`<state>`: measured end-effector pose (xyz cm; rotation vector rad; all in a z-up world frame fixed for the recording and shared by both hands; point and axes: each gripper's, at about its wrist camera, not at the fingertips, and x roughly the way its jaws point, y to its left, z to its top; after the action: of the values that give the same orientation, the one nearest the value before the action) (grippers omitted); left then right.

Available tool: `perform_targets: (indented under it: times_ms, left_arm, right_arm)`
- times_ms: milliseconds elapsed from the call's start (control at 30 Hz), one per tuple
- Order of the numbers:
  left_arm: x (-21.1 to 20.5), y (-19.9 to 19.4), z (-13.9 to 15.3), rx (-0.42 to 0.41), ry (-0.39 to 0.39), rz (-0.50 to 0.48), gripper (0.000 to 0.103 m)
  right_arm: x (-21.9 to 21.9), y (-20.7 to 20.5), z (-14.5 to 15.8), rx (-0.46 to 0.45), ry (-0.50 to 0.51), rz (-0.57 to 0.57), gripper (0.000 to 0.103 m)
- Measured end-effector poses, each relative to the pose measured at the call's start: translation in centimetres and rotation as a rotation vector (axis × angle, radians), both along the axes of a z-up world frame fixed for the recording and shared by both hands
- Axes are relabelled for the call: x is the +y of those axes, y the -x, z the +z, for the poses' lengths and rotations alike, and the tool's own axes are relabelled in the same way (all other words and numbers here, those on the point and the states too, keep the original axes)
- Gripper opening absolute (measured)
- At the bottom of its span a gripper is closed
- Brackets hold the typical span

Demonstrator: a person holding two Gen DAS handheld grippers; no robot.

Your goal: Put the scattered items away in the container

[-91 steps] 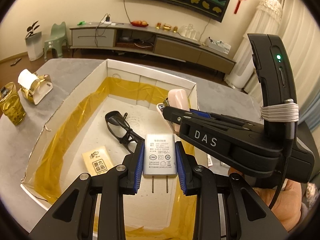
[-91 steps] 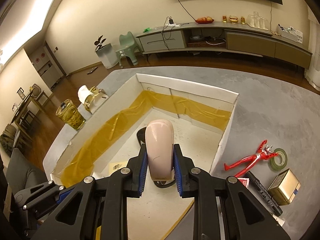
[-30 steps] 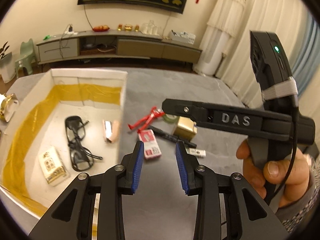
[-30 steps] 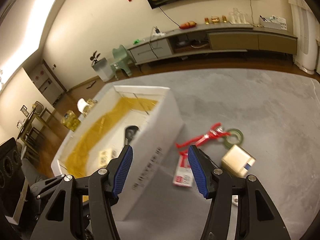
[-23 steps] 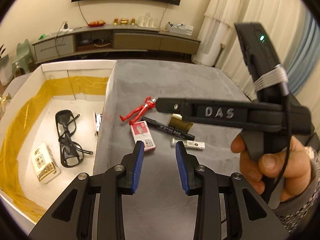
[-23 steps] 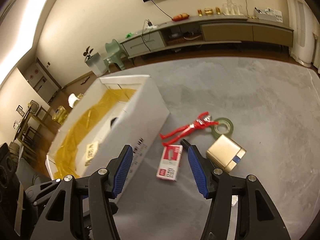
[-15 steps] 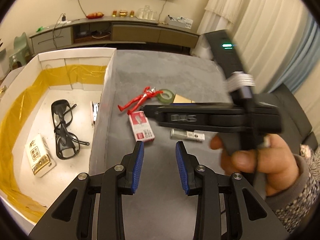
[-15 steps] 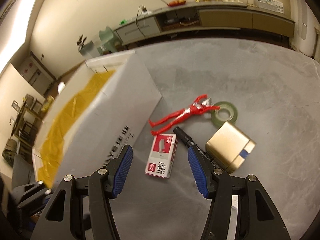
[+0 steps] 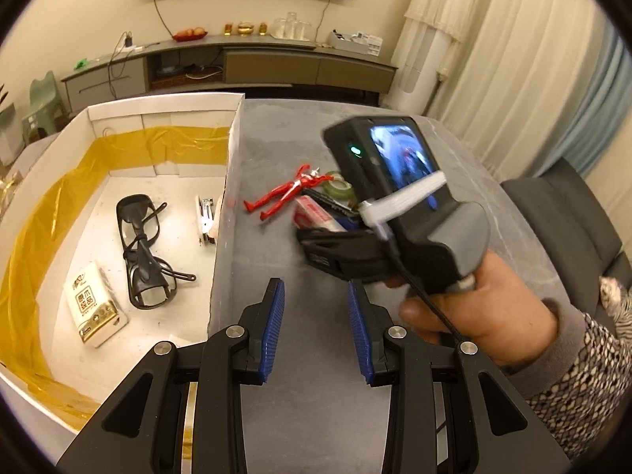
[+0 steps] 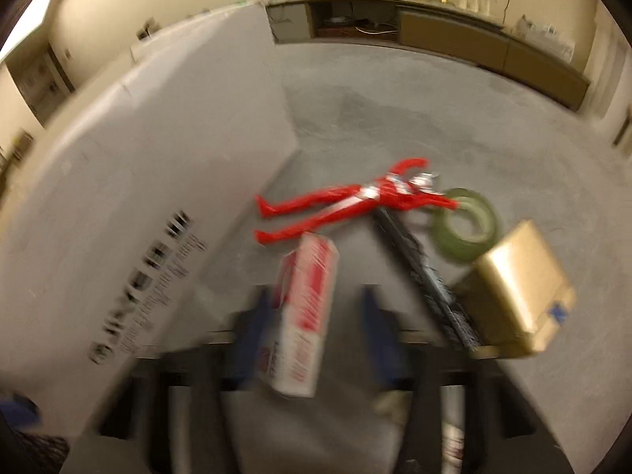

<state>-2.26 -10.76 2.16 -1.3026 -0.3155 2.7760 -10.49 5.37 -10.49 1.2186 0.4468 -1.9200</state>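
Observation:
A red and white staple box (image 10: 306,304) lies on the grey tabletop (image 10: 395,118), between the blurred fingers of my right gripper (image 10: 316,324). The jaws are closing; the left pad is at the box and a gap shows at the right pad. The left wrist view shows a hand (image 9: 474,304) holding that gripper low over the staple box (image 9: 312,213). My left gripper (image 9: 314,324) hovers open and empty beside the white cardboard box (image 9: 233,181). Black glasses (image 9: 142,249), a tissue packet (image 9: 93,304) and a stapler (image 9: 205,217) lie inside.
A red toy figure (image 10: 355,197), a green tape roll (image 10: 466,225), a black marker (image 10: 426,276) and a gold box (image 10: 517,284) lie just beyond and right of the staple box. The cardboard box's outer wall (image 10: 138,197) stands close on the left.
The right gripper has dropped from above the table down around the staple box, and its jaws have narrowed. The left gripper has barely moved and stays open.

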Motion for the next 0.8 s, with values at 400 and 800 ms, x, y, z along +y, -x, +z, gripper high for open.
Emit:
perform_targets:
  times_ms: [400, 800]
  left_arm:
    - [1.8, 1.2, 0.3, 0.017, 0.037, 0.007, 0.038]
    - [3.8, 2.6, 0.2, 0.036, 0.071, 0.0, 0.038]
  right_arm:
    - [7.9, -2.4, -1.1, -0.249, 0.054, 0.018, 0.024]
    - [10.0, 0.6, 0.2, -0.119, 0.142, -0.047, 0.059]
